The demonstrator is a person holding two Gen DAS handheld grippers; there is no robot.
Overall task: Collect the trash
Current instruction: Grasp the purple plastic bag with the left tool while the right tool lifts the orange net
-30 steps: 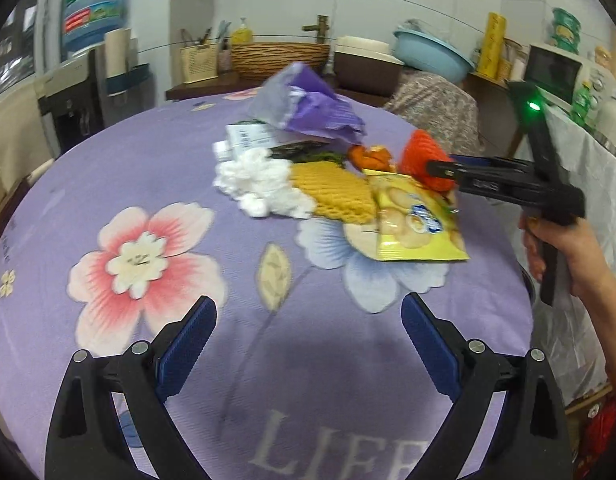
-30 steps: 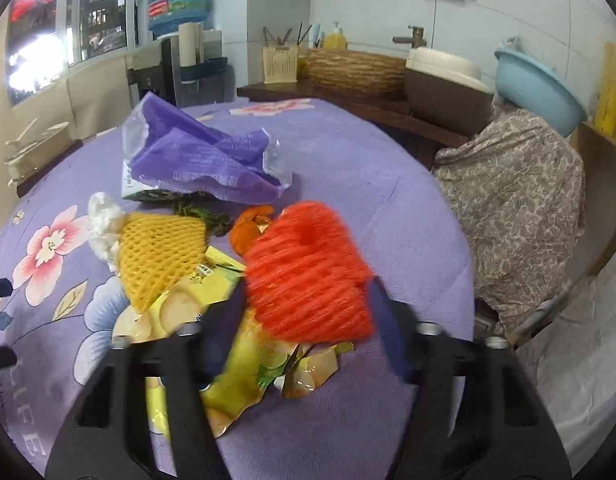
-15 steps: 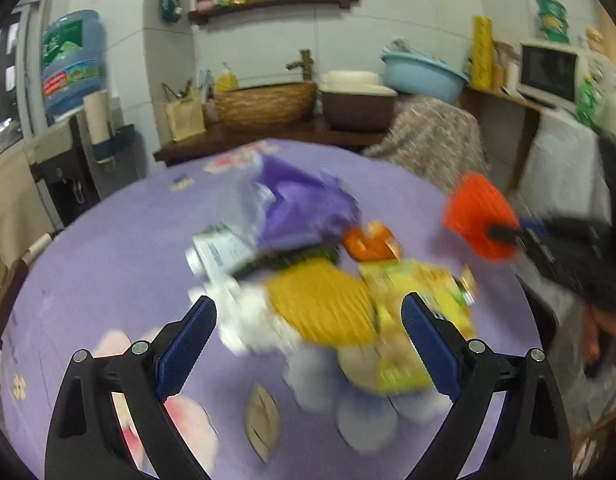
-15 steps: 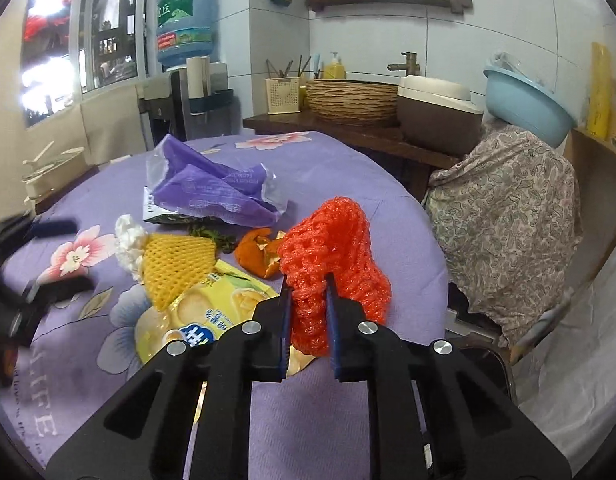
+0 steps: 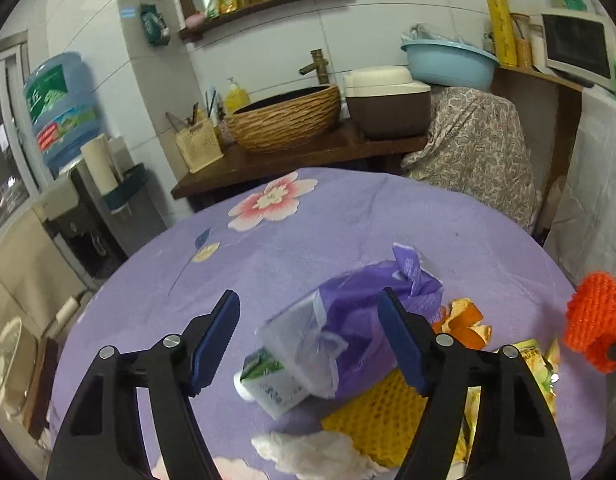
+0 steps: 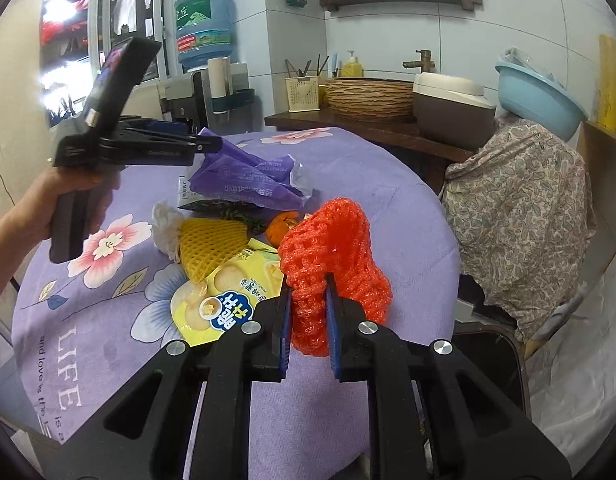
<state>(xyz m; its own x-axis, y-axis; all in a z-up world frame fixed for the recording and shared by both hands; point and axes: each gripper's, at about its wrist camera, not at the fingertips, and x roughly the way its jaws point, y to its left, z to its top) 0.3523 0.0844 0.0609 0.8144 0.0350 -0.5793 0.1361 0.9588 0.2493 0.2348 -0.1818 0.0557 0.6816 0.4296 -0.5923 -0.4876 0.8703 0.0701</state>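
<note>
Right tool point(image 6: 307, 312) clamped on orange foam net point(image 6: 332, 256); pads squeezing its lower fold, net lifted clear of table point(image 6: 348, 168); same net at far right edge of left view point(image 5: 594, 320).

Left tool point(image 5: 308, 336) with jaws apart, just been closing in; purple plastic bag point(image 5: 360, 320) between the pads, right pad at the bag's edge, contact not certain; left pad clear of it, nothing gripped. From right view, left tool point(image 6: 206, 144) held level by a hand point(image 6: 40, 204), tips at top of purple bag point(image 6: 244, 180).

Rest of trash heaped mid-table on purple flowered cloth: small white and green carton point(image 5: 268, 380) under near end of bag; yellow foam net point(image 6: 210, 244) just beside it; white crumpled tissue point(image 6: 164, 228) touching yellow net's left side; yellow snack packet point(image 6: 224, 296) lying flat, partly under yellow net and behind right tool; orange peel point(image 6: 282, 228) between purple bag and orange net; dark green scrap point(image 6: 240, 216) beneath bag, kind unclear.

Behind table: woven basin point(image 6: 368, 96) and brown box with cream lid point(image 6: 452, 108) on wooden counter; blue tub point(image 6: 540, 96) above patterned cloth; water bottle point(image 6: 202, 24) on dispenser.
</note>
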